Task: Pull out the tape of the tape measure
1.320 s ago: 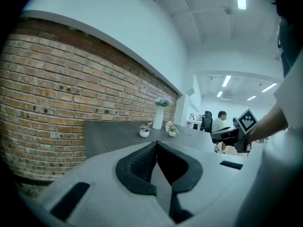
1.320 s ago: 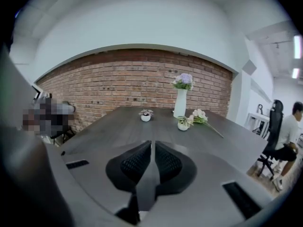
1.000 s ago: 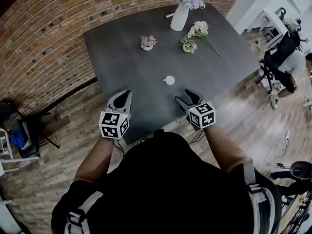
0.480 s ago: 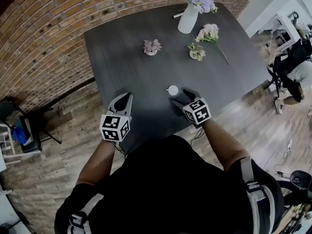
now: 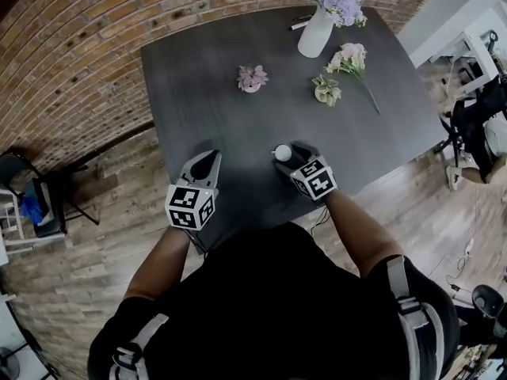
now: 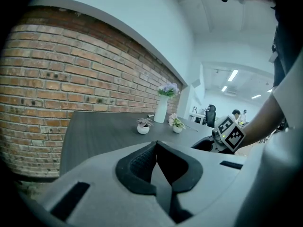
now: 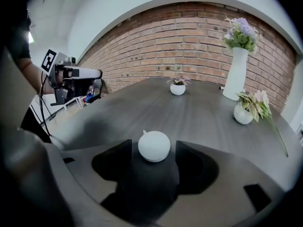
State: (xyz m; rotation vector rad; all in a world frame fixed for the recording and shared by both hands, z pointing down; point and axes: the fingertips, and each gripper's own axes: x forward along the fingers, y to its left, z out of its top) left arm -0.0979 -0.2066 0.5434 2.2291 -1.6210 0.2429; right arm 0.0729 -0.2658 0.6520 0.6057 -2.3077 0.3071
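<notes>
The tape measure (image 5: pixel 282 153) is a small round white case lying on the dark table (image 5: pixel 198 77) near its front edge. My right gripper (image 5: pixel 294 157) has reached it from the near side. In the right gripper view the case (image 7: pixel 154 146) sits between the wide-apart jaws of my right gripper (image 7: pixel 154 156), with a gap on each side. No tape shows outside the case. My left gripper (image 5: pixel 206 165) hovers over the table's front edge to the left, its jaws together and empty, as the left gripper view (image 6: pixel 157 151) shows.
A white vase of purple flowers (image 5: pixel 315 32) stands at the table's far edge. A small pot with a pink plant (image 5: pixel 252 78), another small pot (image 5: pixel 326 91) and a loose flower stem (image 5: pixel 358 63) lie beyond the tape measure. A chair (image 5: pixel 32 204) stands left; a seated person (image 5: pixel 483 125) is right.
My right gripper has moved forward and left across the table until its jaws flank the tape measure. The left gripper has kept its place, still shut.
</notes>
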